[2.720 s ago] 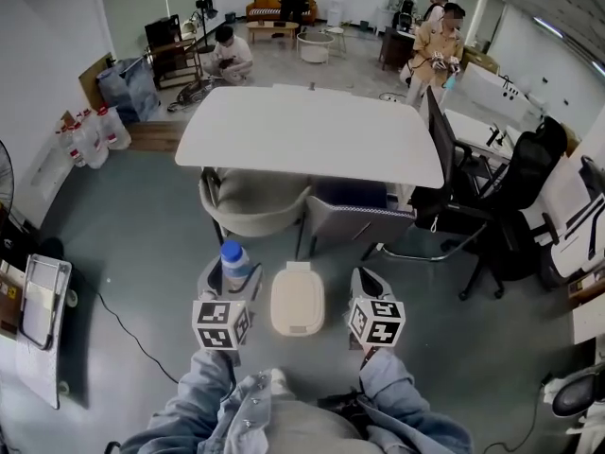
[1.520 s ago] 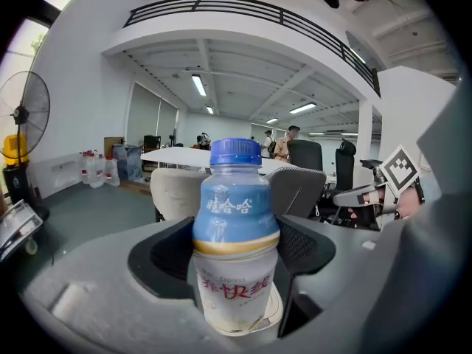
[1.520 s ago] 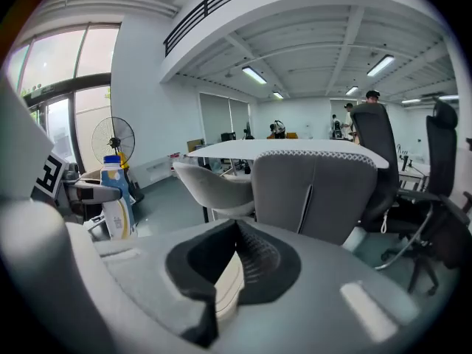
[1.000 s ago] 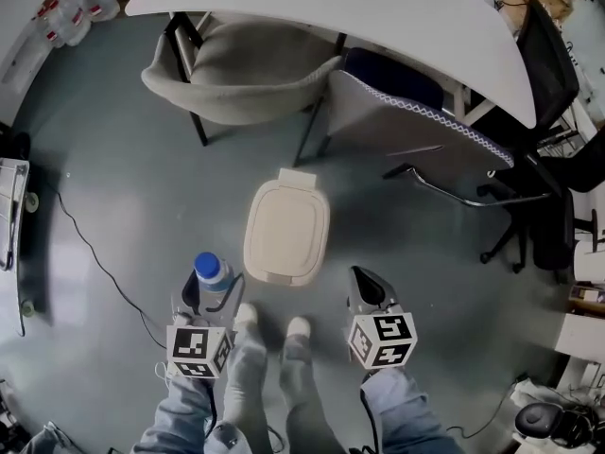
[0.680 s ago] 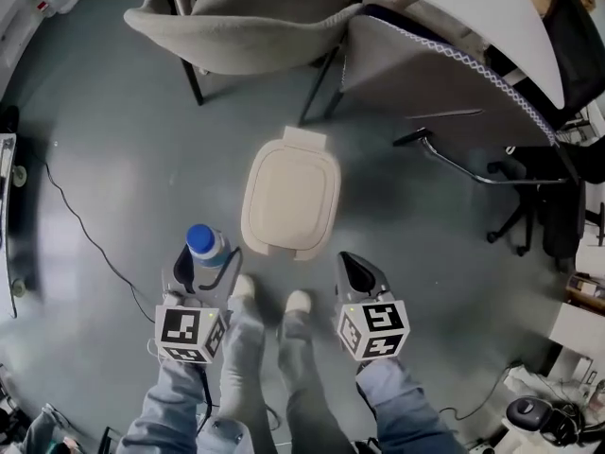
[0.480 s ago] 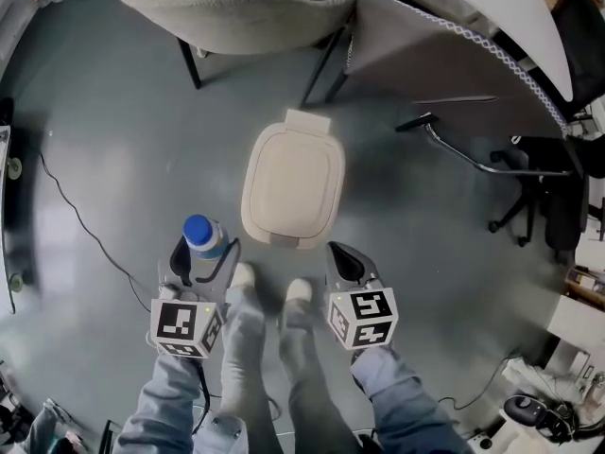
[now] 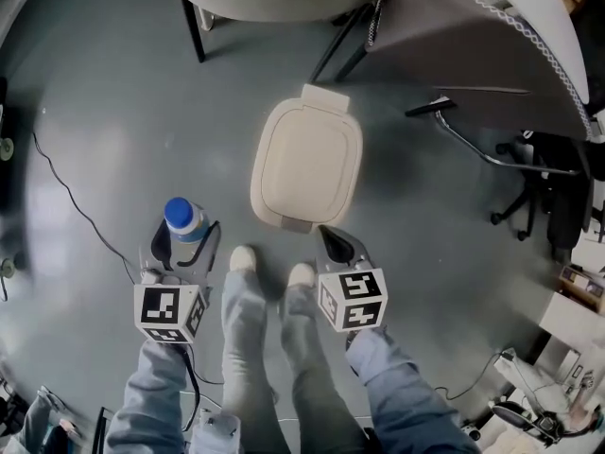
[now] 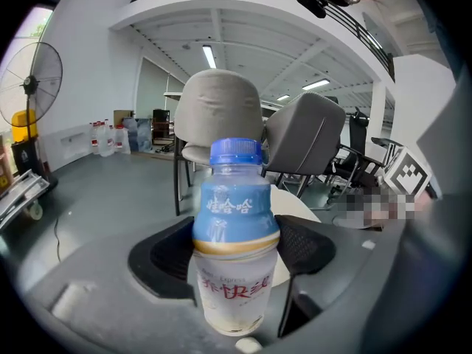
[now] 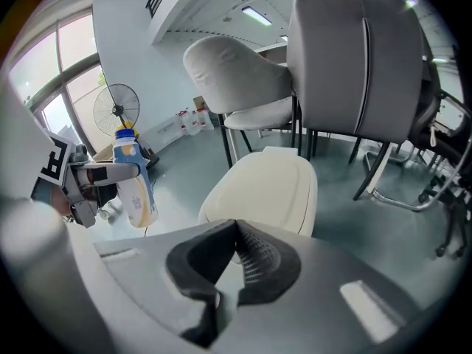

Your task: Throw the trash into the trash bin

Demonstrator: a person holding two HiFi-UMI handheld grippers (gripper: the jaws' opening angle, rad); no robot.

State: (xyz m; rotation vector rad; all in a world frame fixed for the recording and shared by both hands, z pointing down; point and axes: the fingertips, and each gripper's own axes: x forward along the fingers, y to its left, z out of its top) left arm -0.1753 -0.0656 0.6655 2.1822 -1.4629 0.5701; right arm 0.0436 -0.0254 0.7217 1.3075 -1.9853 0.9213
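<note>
A small plastic bottle with a blue cap and blue label stands upright between the jaws of my left gripper, which is shut on it. From above, the bottle sits in the left gripper, left of the bin. The cream trash bin stands on the floor with its lid closed. My right gripper is shut and empty, its tip just at the bin's near edge. In the right gripper view the jaws meet in front of the bin lid, and the bottle shows at left.
The person's feet stand right behind the bin, between the grippers. A grey chair and an office chair back stand beyond the bin. A chair base lies to the right, a cable crosses the floor at left.
The head view has tilted down and come closer to the bin. Both grippers have moved forward to the bin's near edge, the left one still carrying the bottle.
</note>
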